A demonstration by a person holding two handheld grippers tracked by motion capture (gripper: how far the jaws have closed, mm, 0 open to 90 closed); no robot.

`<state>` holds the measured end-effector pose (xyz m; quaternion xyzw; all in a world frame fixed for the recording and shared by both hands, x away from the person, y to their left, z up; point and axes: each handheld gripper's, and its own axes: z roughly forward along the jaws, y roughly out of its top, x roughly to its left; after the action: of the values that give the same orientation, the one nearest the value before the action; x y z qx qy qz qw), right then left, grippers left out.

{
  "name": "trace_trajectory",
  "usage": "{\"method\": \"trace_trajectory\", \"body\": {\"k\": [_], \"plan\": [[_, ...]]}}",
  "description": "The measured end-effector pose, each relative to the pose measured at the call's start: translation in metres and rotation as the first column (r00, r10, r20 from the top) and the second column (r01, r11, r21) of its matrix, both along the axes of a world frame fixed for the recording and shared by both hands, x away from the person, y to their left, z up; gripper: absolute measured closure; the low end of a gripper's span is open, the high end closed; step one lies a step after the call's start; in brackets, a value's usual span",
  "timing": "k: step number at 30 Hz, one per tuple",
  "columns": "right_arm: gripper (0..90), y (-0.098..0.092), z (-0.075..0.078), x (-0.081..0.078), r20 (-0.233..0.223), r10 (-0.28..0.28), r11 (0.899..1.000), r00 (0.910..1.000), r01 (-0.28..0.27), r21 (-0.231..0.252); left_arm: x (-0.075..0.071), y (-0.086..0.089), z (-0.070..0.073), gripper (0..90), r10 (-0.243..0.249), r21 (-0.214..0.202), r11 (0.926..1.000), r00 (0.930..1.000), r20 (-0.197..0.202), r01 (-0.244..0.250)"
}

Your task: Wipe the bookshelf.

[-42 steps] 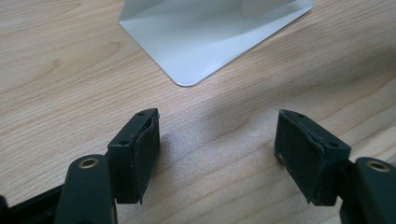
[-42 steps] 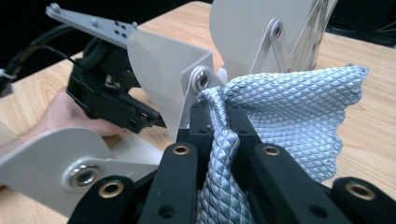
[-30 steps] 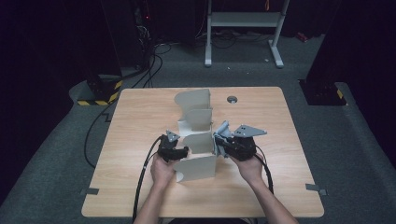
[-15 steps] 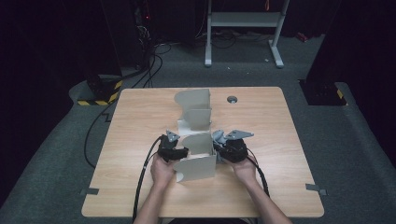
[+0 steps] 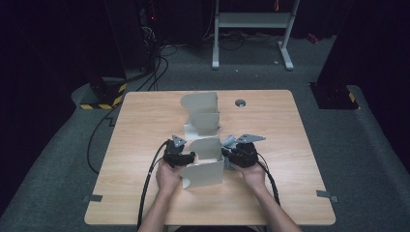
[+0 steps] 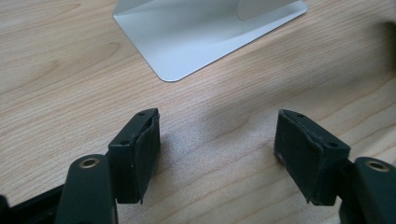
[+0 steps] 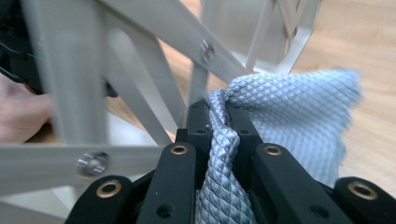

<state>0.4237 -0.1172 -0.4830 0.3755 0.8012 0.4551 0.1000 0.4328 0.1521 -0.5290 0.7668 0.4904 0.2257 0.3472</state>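
High view, one grey rack (image 5: 203,145) between your two grippers, right gripper (image 7: 218,122) clamping one blue cloth (image 7: 299,107), left gripper (image 6: 217,149) jaws apart, nothing between.

The high view looks forward and down on the whole bench (image 5: 145,203). Each claw view sits close, low over the wood, facing the rack (image 5: 203,162) at 12 o'clock.

Left fingers (image 6: 219,154) wide apart, right fingers (image 7: 223,122) clamped together.

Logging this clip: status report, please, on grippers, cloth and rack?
Left gripper open over bare table. Right gripper shut on blue-grey cloth, beside grey rack. Rack struts close against the right jaws.
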Motion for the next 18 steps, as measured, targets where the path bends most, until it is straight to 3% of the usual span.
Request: {"method": "trace_trajectory", "body": {"k": [5, 12, 15, 18], "plan": [[83.1, -0.004, 0.024, -0.008, 0.067, 0.023, 0.998, 0.9975, -0.027, 0.062, 0.000, 0.000, 0.000, 31.7, 0.000, 0.000, 1.0000, 1.0000, 0.000, 0.000], [83.2, -0.005, 0.054, -0.017, 0.163, 0.039, 0.996, 0.9859, -0.052, 0.078, 0.000, 0.000, 0.000, 31.7, 0.000, 0.000, 1.0000, 1.0000, 0.000, 0.000], [83.1, -0.005, 0.058, -0.015, 0.167, 0.032, 0.995, 0.9854, -0.048, 0.091, 0.000, 0.000, 0.000, 31.7, 0.000, 0.000, 1.0000, 1.0000, 0.000, 0.000], [83.1, -0.002, 0.051, -0.009, 0.145, 0.030, 0.996, 0.9890, -0.041, 0.075, 0.000, 0.000, 0.000, 31.7, 0.000, 0.000, 1.0000, 1.0000, 0.000, 0.000]]}}
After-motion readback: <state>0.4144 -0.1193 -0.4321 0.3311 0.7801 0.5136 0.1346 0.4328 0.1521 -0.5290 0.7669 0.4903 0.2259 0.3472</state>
